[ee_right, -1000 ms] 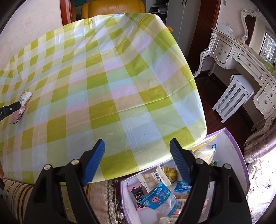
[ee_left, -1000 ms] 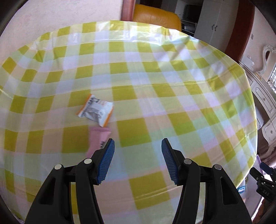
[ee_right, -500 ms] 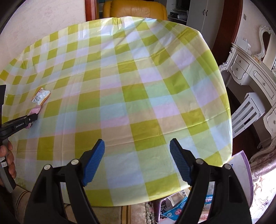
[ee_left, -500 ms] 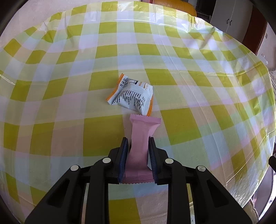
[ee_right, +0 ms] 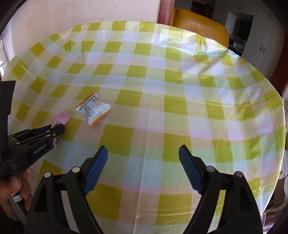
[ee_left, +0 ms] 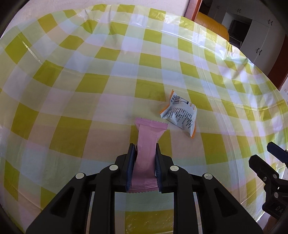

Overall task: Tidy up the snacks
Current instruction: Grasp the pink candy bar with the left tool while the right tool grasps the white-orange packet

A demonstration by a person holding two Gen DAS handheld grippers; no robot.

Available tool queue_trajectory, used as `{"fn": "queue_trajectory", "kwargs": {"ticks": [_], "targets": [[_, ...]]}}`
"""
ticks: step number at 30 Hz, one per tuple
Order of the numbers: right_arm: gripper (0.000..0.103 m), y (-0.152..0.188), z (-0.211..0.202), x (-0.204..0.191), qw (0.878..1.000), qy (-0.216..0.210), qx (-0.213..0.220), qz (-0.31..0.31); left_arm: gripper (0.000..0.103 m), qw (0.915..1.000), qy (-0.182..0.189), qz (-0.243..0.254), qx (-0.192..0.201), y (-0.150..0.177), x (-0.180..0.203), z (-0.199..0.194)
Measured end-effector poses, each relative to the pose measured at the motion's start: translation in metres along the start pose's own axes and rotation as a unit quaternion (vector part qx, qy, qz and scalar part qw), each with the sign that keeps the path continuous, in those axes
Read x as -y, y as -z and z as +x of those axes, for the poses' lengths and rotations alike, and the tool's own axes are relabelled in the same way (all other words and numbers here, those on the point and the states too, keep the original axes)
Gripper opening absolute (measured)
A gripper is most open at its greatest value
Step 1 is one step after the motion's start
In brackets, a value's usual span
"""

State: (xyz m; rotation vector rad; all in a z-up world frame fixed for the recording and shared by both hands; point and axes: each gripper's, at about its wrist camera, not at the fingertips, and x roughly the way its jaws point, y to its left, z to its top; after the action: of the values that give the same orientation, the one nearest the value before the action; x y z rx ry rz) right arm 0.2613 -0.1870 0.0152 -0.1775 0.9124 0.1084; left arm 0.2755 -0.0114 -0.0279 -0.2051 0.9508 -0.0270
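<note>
My left gripper [ee_left: 143,150] is shut on a pink snack bar [ee_left: 148,136] and holds it just over the checked tablecloth [ee_left: 90,90]. The bar also shows in the right wrist view [ee_right: 61,119], with the left gripper [ee_right: 60,128] at the left edge. A white and orange snack packet [ee_left: 180,115] lies on the cloth just right of the bar's far end; it also shows in the right wrist view [ee_right: 93,108]. My right gripper [ee_right: 143,153] is open and empty above the table's near part, right of both snacks. It also shows in the left wrist view [ee_left: 275,153].
The round table is covered with a yellow-green checked plastic cloth [ee_right: 162,108]. A yellow chair [ee_right: 199,23] stands behind it. White cabinets [ee_right: 259,41] stand at the back right. A wall [ee_right: 72,14] is at the back left.
My left gripper has swung left with the pink bar, so the white packet now sits to its right. My right gripper has turned left towards the snacks; the snack box has left its view.
</note>
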Motion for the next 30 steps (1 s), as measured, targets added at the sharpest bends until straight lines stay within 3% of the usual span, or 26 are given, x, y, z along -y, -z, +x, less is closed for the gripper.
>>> {"fn": "queue_trajectory", "kwargs": {"ticks": [12,16,20,21,22,24,30], "targets": [[0.082,-0.06,0.065,-0.074,0.987,-0.042,-0.005,-0.153,0.02,0.998,-0.011,-0.058,0.024,-0.004,-0.033,-0.008],[0.081,-0.067,0.085,-0.085,0.984,-0.052,-0.023,-0.168,0.02,0.9977,-0.01,-0.062,0.025,-0.004,-0.035,-0.007],[0.081,-0.074,0.097,-0.083,0.987,-0.07,-0.037,-0.14,0.02,0.9978,-0.01,-0.061,0.025,-0.004,-0.034,-0.007],[0.08,-0.074,0.099,-0.083,0.988,-0.074,-0.04,-0.132,0.02,0.9977,-0.01,-0.061,0.025,-0.004,-0.034,-0.007],[0.067,-0.073,0.1,-0.083,0.988,-0.079,-0.043,-0.129,0.02,0.9977,-0.01,-0.061,0.025,-0.004,-0.034,-0.007],[0.057,-0.071,0.102,-0.082,0.988,-0.095,-0.047,-0.114,0.02,0.9978,-0.01,-0.06,0.025,-0.004,-0.034,-0.006],[0.052,-0.065,0.097,-0.082,0.989,-0.097,-0.041,-0.101,0.02,0.998,-0.01,-0.058,0.025,-0.004,-0.033,-0.007]]}}
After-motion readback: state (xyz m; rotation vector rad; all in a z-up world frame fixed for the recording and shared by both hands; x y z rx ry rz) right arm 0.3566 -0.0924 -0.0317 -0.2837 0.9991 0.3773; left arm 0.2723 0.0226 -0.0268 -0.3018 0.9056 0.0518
